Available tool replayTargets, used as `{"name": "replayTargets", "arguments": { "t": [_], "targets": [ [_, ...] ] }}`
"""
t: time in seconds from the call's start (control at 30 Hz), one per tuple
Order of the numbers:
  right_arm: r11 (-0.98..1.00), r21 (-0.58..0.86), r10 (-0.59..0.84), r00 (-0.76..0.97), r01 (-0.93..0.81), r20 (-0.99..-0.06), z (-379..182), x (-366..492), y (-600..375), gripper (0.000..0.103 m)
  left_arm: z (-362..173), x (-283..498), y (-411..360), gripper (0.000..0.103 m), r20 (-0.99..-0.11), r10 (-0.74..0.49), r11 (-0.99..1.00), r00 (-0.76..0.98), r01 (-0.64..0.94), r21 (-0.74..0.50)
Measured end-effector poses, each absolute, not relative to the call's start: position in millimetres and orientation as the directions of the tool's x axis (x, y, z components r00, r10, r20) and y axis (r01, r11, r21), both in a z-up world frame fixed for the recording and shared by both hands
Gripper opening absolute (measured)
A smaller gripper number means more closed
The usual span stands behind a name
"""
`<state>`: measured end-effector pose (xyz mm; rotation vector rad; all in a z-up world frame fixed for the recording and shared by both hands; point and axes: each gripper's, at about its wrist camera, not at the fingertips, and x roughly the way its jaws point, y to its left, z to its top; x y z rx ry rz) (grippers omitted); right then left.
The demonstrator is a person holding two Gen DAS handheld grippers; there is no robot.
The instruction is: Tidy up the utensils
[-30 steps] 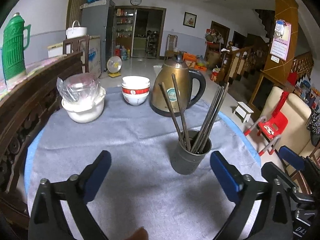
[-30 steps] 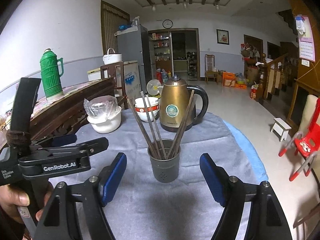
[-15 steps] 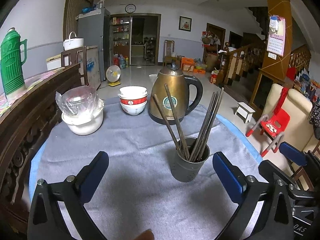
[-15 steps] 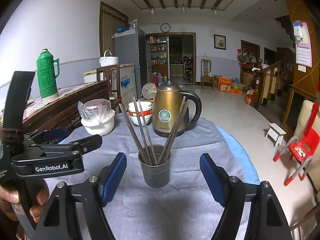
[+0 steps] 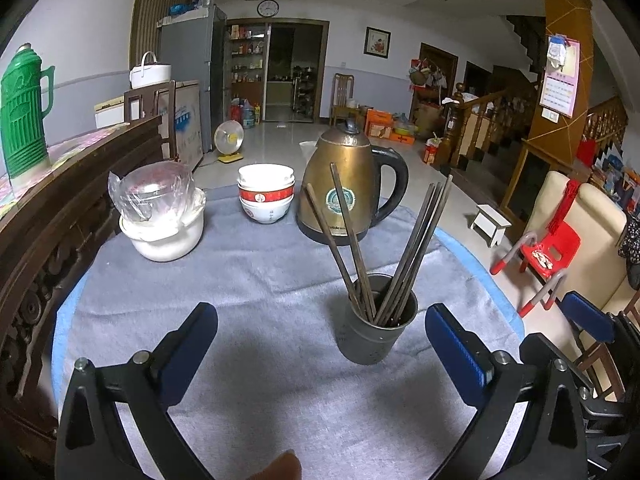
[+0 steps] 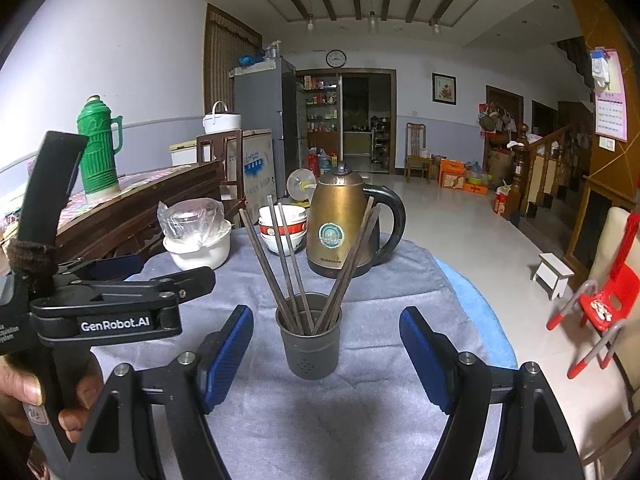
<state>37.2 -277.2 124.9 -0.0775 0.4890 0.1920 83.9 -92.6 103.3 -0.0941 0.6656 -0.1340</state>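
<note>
Chopsticks (image 6: 294, 268) stand in the holder (image 6: 311, 342) mid-counter, both the left tool (image 5: 320, 344) and right tool (image 6: 326, 344) wide open, empty.

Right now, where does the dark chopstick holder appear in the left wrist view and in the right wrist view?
Left wrist: the chopstick holder stands right of centre on the grey cloth, nearer the right-hand jaw.
Right wrist: the holder stands near the picture's middle, between the open jaws.
Shared landmark: the brass kettle stands behind the holder in both views.
</note>
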Motion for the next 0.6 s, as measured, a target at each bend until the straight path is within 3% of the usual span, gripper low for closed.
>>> {"name": "replayTargets", "arguments": {
  "t": [0.6],
  "targets": [
    [0.979, -0.029, 0.165, 0.863, -0.202, -0.477, 123.3, 39.0, -278.3, 0.079, 102.7, 86.6, -97.9, 0.103, -0.628, -0.134, 0.991, 0.767, 0.095, -0.096]
  ]
}}
